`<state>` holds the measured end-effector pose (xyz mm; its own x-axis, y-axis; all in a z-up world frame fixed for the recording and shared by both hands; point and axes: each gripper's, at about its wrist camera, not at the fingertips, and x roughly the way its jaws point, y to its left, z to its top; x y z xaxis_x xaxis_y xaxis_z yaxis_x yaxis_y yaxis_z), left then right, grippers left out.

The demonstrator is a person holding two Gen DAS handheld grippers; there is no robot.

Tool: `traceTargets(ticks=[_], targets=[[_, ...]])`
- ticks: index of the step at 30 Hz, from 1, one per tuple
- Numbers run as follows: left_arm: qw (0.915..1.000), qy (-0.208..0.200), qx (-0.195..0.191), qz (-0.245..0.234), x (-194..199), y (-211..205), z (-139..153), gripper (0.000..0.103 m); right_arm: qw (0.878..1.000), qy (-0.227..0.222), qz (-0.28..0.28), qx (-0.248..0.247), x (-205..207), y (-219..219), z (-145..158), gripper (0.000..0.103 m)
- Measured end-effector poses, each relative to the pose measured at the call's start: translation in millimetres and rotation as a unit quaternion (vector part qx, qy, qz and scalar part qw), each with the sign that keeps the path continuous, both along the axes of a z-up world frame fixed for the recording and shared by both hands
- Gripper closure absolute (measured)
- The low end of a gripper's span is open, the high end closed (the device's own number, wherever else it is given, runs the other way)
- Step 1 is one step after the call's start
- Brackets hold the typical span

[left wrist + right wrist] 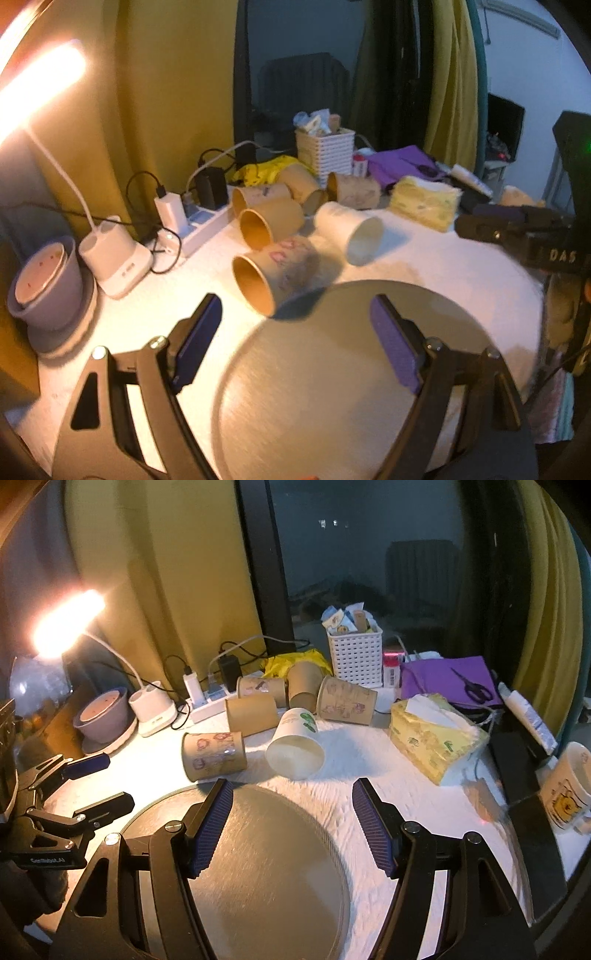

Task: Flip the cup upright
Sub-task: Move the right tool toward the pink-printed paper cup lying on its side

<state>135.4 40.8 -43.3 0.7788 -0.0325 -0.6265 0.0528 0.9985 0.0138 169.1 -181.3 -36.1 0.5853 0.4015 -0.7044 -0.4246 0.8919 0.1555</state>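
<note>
A white-covered counter (369, 760) stretches beneath a lit desk lamp (66, 620), with a round grey mat (280, 867) lying at its near edge. Behind the mat, several paper cups lie on their sides in a loose cluster: a white cup (295, 744) with a green print, its mouth facing the right camera, just beside a brown printed cup (214, 755) that lies at the mat's far rim. More brown cups (255, 710) are heaped behind these two, close to a white power strip (208, 705). To the right sit a yellow tissue pack (432, 734) and a white slatted basket (356, 657) stuffed with packets. The right tool (291, 823) hovers over the mat, its blue-padded jaws spread wide and holding nothing. The left tool (295, 332) is likewise parted and empty, poised above the mat's left side, facing the brown printed cup (273, 275).
</note>
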Motion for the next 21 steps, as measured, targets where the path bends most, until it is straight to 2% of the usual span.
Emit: traceTargets(ticks=[13, 17, 21], targets=[[0.9994, 0.023, 0.004, -0.025, 81, 24, -26, 0.02, 0.999, 0.032, 0.007, 0.004, 61, 12, -40, 0.033], [0.9988, 0.023, 0.0, -0.043, 104, 25, -33, 0.02, 0.999, 0.042, 0.005, 0.006, 71, 13, -50, 0.033], [0.9969, 0.041, -0.004, -0.067, 123, 26, -43, 0.02, 0.999, 0.052, 0.003, 0.008, 78, 13, -59, 0.033]])
